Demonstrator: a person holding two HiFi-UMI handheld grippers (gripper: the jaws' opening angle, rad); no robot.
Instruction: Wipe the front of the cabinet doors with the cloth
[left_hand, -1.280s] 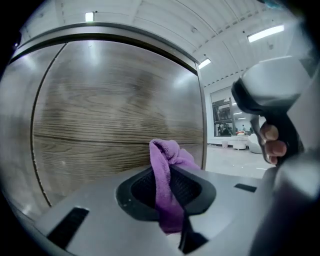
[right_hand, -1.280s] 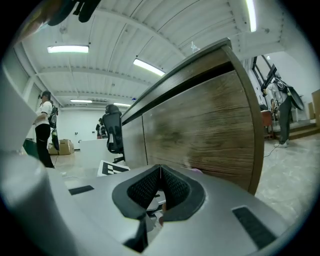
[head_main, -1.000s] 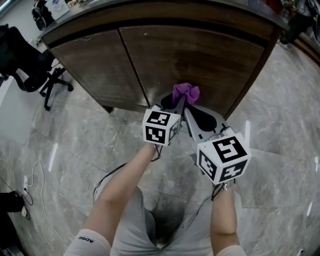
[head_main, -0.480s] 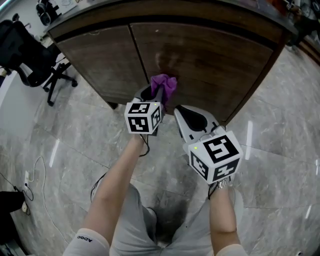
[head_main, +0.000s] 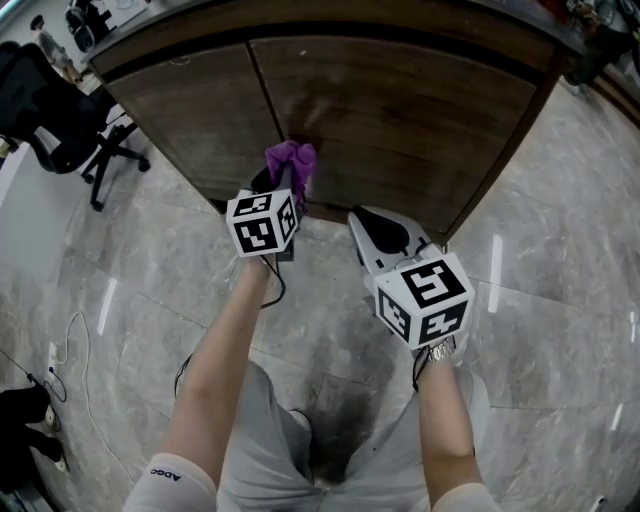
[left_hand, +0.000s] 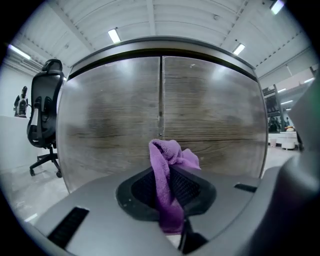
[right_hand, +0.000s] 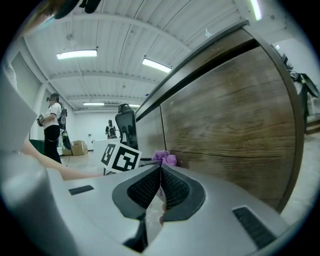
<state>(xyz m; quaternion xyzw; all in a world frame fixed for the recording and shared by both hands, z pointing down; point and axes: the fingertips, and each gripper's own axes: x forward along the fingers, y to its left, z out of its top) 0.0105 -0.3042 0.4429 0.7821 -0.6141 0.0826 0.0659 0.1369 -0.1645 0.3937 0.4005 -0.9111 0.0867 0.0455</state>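
Observation:
A wooden cabinet with two doors (head_main: 400, 110) stands before me; the seam between the doors (left_hand: 160, 95) runs down its middle. My left gripper (head_main: 282, 180) is shut on a purple cloth (head_main: 291, 160), whose bunched end (left_hand: 167, 155) is pressed low on the door front by the seam. The left door (head_main: 190, 110) lies to the cloth's left. My right gripper (head_main: 380, 232) hangs shut and empty, low beside the right door, with its jaws closed together (right_hand: 160, 182). In the right gripper view the purple cloth (right_hand: 164, 158) and the left gripper's marker cube (right_hand: 120, 157) show to the left.
A black office chair (head_main: 60, 120) stands left of the cabinet, also seen as the chair (left_hand: 45, 115) in the left gripper view. The floor is grey marble tile (head_main: 560, 280). A white cable (head_main: 70, 360) lies at the left. A person (right_hand: 52, 125) stands far off.
The left gripper has carried the cloth leftward across the right door, from its middle to the seam. The right gripper has drawn slightly left and back.

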